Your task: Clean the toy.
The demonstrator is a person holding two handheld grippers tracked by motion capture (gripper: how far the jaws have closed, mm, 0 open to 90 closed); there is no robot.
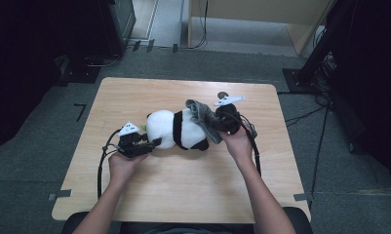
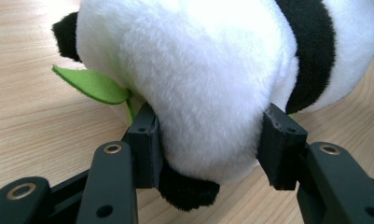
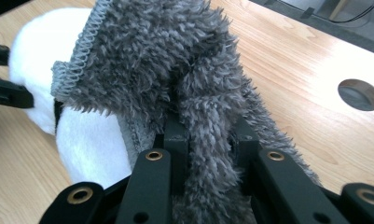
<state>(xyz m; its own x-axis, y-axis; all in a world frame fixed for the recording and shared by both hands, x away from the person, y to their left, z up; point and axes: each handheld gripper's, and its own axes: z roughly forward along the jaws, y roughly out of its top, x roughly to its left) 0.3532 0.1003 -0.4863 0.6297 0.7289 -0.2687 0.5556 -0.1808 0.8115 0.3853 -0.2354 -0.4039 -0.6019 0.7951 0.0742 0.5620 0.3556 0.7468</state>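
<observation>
A black-and-white panda plush (image 1: 178, 129) lies on its side in the middle of the wooden table (image 1: 183, 190). A green felt leaf (image 2: 93, 84) sticks out beneath it. My left gripper (image 1: 151, 144) is shut on the plush's white left end (image 2: 208, 70), its pads (image 2: 145, 140) pressing into the fur from both sides. My right gripper (image 1: 222, 122) is at the plush's right end, shut on a fluffy grey cloth (image 3: 175, 56). The cloth (image 1: 203, 117) drapes over the panda's white fur (image 3: 91, 140). It hides the right jaw tips.
A round hole (image 1: 223, 94) is in the tabletop just behind the right gripper, also seen as the hole (image 3: 359, 93) in the right gripper view. Cables (image 1: 305, 117) run over the grey floor on the right. Dark equipment stands at both sides.
</observation>
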